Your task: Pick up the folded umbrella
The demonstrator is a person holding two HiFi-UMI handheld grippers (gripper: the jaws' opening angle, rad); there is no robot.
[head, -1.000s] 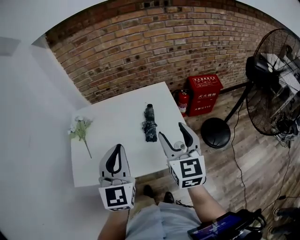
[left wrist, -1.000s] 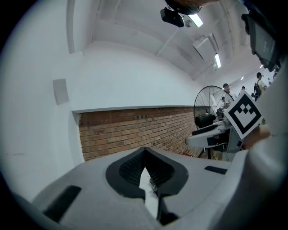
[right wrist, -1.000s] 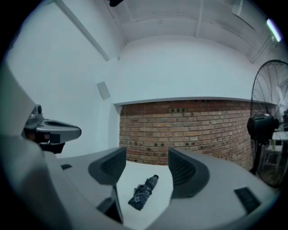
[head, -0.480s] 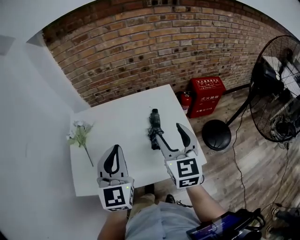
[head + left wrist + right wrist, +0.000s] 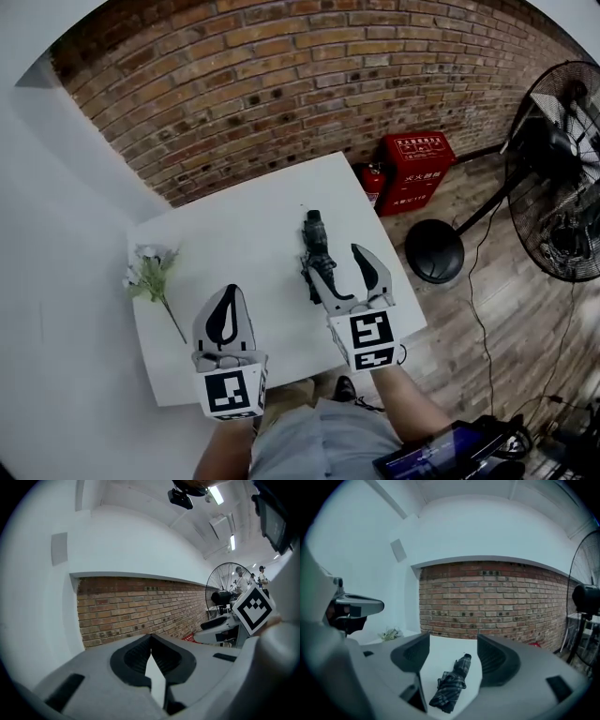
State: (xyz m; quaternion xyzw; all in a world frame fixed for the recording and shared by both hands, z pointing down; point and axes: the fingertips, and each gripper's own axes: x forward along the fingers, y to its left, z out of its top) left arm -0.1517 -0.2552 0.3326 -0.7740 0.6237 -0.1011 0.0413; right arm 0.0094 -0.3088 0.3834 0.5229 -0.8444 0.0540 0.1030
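Approaching only: the dark plaid folded umbrella is lying untouched on the white bench, near its right edge. Right hand-held gripper is hovering at its near end, jaws opening, umbrella showing in the gap, pads not on it. Left hand-held gripper is hanging pressed together, empty. Grasp and lift are remaining. A pale flower sprig is lying well apart; nothing is blocking.

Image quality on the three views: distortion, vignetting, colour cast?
Head view: strong fisheye, brick wall bows, no blur. Left gripper view: black vignette ring, ceiling light glares, left tongs fill the lower half. Right gripper view: bluish cast, folded umbrella reasonably sharp.
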